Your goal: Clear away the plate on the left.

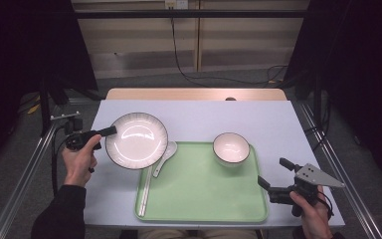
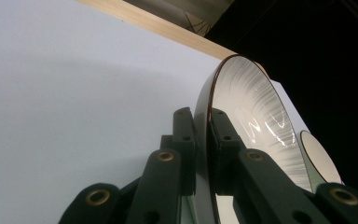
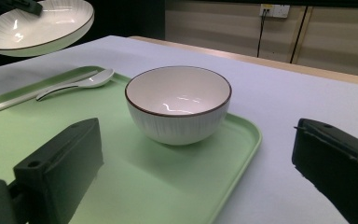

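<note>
Nearest the person, the right claw [image 1: 274, 175] hovers spread and empty beside the green tray [image 1: 204, 199], its jaws aimed toward the bowl [image 3: 178, 102]. Farther left, the left claw [image 1: 110, 131] is pressed together on the rim of the white plate [image 1: 137, 140], which hangs tilted above the table [image 1: 258, 117], overlapping the tray's far-left corner by the spoon [image 1: 162, 158]. Glazed ceramic looks stiff, slippery and breakable; a deep rim pinch suits it best.
</note>
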{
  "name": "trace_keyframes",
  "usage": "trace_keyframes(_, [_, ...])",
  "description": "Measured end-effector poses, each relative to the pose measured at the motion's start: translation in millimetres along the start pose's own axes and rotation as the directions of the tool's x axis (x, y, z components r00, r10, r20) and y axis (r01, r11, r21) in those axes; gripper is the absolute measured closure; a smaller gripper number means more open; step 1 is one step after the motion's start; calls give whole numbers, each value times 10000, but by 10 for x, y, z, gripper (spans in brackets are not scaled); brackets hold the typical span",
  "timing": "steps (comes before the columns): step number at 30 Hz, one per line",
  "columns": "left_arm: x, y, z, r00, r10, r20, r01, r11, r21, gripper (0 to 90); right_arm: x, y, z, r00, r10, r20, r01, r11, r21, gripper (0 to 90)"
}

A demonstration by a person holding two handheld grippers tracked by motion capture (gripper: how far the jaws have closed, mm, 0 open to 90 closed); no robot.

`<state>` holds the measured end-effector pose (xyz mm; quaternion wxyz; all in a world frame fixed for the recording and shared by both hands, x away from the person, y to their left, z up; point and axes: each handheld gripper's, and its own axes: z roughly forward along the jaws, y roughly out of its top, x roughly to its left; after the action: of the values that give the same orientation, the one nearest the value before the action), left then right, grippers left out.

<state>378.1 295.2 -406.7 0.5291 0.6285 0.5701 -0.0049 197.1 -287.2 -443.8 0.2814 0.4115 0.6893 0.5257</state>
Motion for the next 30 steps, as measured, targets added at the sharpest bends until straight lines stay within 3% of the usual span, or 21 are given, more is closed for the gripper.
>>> trace_keyframes(17, [-289,-253,133,9972,570,492,-601,9961,650,834,2,-1,7,10000,21,48,-21,10000,16,17])
trace_keyframes(18, [-319,-274,152,9974,418,581,-452,9972,590,834,2,0,7,10000,39,54,-39,10000,6,17])
trace_keyframes(20, [-352,-304,176,9962,652,575,-693,9949,733,834,1,0,6,10000,7,37,-7,10000,-2,17])
trace_keyframes(30, [-496,-455,268,9916,831,991,-938,9897,1079,833,2,0,5,10000,-5,46,5,10000,1,17])
